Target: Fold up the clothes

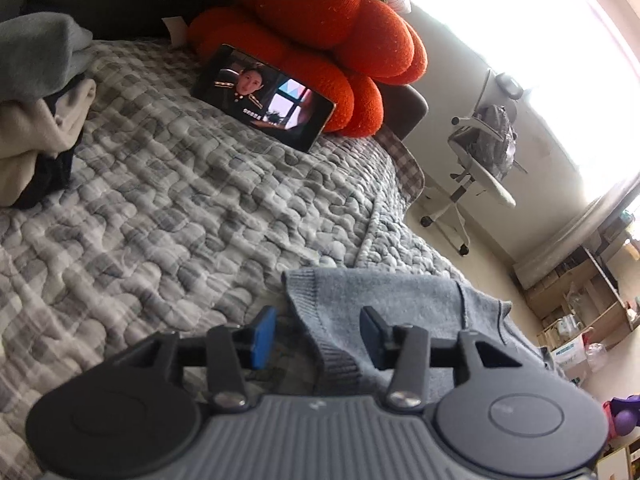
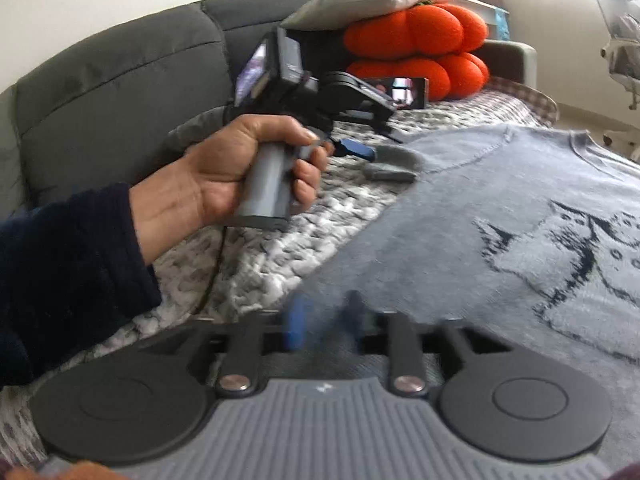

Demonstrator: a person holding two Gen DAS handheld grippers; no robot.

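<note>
Both tools hanging open: left tool (image 1: 316, 336) straddling sweater (image 1: 384, 300) cuff unpinched; right tool (image 2: 324, 326) blurred over sweater, gripping nothing.

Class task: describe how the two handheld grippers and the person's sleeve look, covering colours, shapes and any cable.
Each gripper, left gripper and right gripper, has a ribbed grey body, two round black discs, black finger arms and blue pads. The left has a grey handle, a thin black cable and a camera. The sleeve is dark navy, plush.

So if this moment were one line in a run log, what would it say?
task: fold clothes | grey sweater: flat on quilt | left gripper: open over cuff | right gripper: open, at hem
</note>
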